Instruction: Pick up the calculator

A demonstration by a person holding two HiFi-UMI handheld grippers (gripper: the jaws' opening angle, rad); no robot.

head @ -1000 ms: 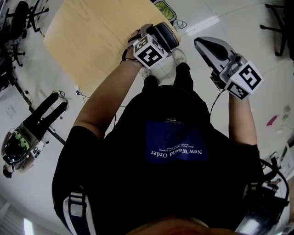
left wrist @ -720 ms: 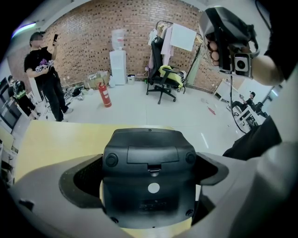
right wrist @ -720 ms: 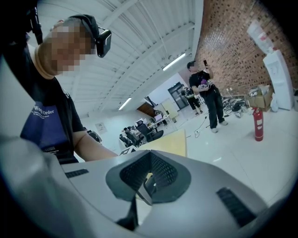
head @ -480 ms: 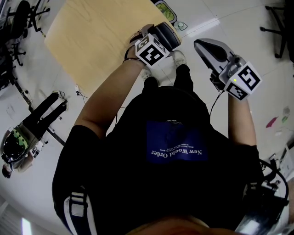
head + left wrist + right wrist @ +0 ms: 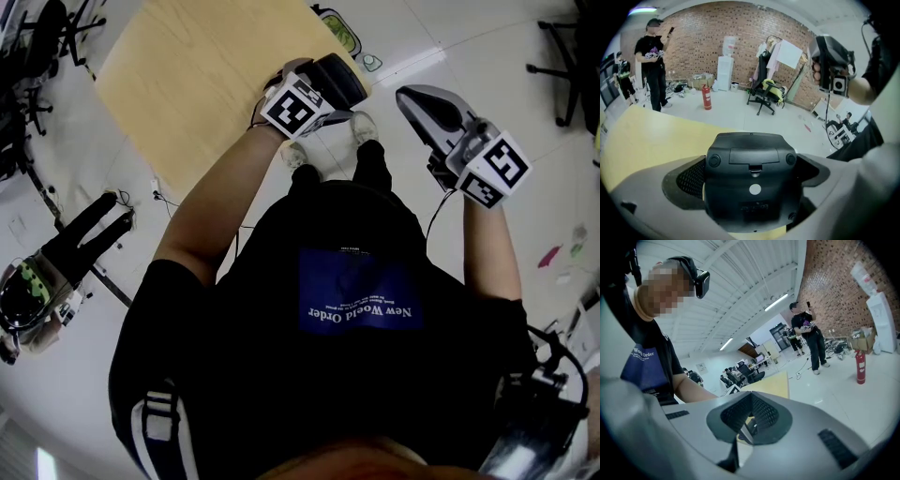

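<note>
A black plastic calculator sits clamped in the left hand-held gripper, its underside, with battery cover and round rubber feet, turned toward that gripper's camera. In the head view, at upper centre, the pair hang at the right-hand edge of a pale yellow wooden counter.

The right hand-held gripper is clenched shut on nothing, its mesh pads pressed together. It is raised over white floor at the upper right of the head view, well apart from the counter.

The counter's bare top stretches toward the upper left. Beyond its far corner lies a green-rimmed object too small to identify. The person's white shoes stand just beside the counter's edge.

A black office chair occupies the top right corner, and dark equipment with trailing cables sprawls at lower left. Between them the floor lies open.

In the left gripper view a person in black stands by a red-brick wall, near a red fire extinguisher, a white dispenser cabinet and a draped chair.
</note>
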